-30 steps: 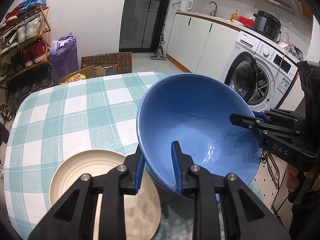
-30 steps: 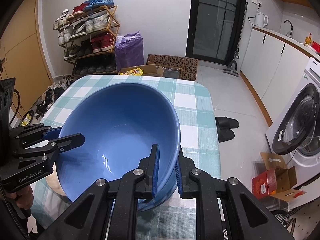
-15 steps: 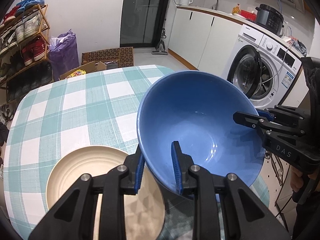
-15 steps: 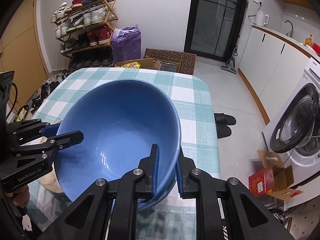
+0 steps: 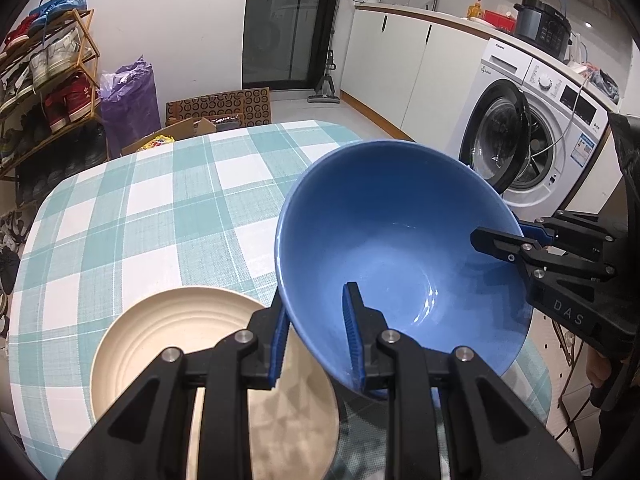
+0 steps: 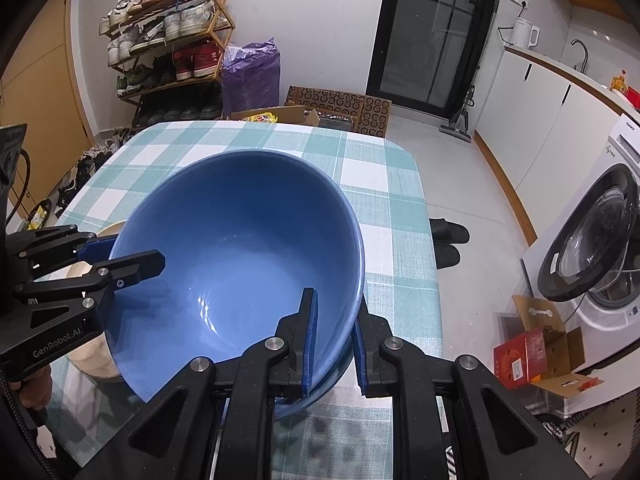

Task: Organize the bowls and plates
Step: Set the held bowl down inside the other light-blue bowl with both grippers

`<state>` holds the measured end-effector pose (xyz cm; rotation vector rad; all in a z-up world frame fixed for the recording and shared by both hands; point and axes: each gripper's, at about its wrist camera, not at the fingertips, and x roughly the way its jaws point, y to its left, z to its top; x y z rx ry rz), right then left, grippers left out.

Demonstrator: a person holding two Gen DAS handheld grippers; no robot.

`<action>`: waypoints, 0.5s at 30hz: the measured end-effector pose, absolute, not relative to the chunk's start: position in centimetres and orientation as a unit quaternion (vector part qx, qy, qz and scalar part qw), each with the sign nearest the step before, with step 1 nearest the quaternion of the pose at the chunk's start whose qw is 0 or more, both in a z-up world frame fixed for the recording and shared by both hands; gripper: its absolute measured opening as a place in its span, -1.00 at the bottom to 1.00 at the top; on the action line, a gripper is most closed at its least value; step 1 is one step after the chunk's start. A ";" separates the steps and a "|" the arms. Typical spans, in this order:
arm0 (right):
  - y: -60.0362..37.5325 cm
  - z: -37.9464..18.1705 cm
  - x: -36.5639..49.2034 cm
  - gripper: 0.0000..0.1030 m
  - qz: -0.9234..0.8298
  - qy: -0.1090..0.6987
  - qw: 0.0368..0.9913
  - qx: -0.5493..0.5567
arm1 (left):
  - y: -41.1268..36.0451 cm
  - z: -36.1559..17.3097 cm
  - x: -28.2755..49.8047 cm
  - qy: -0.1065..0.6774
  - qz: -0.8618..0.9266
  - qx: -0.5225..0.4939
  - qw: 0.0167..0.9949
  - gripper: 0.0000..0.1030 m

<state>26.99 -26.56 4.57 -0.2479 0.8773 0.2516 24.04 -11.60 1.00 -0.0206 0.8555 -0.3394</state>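
A large blue bowl [image 5: 400,248] [image 6: 240,256] hangs just above the checked table, held by both grippers on opposite rims. My left gripper [image 5: 316,340] is shut on its near-left rim, one pad inside the bowl and one outside. My right gripper [image 6: 334,340] is shut on the opposite rim and shows in the left wrist view as black jaws [image 5: 516,246]. The left gripper appears in the right wrist view [image 6: 120,260]. A cream ribbed plate [image 5: 168,344] lies on the table beside and partly under the bowl; only its edge [image 6: 86,270] shows in the right wrist view.
The teal-and-white checked tablecloth [image 5: 152,216] covers a rounded table. A washing machine [image 5: 532,140] with its door open stands to the right, a shoe rack [image 6: 168,48] and purple bag [image 6: 250,76] behind. Slippers [image 6: 448,240] and a cardboard box [image 6: 536,352] lie on the floor.
The bowl, held by both grippers, has sunk slightly toward the table, so more tabletop and plate show. Both grips are unchanged.
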 end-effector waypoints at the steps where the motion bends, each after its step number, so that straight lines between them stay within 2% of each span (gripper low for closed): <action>1: -26.6 4.4 27.0 -0.69 0.121 0.424 0.890 -0.119 | -11.6 0.9 24.1 0.414 -0.164 -0.009 0.896 -0.53; 15: -26.6 3.7 27.1 -0.68 0.115 0.421 0.890 -0.136 | -12.0 0.1 24.4 0.418 -0.157 0.004 0.895 -0.53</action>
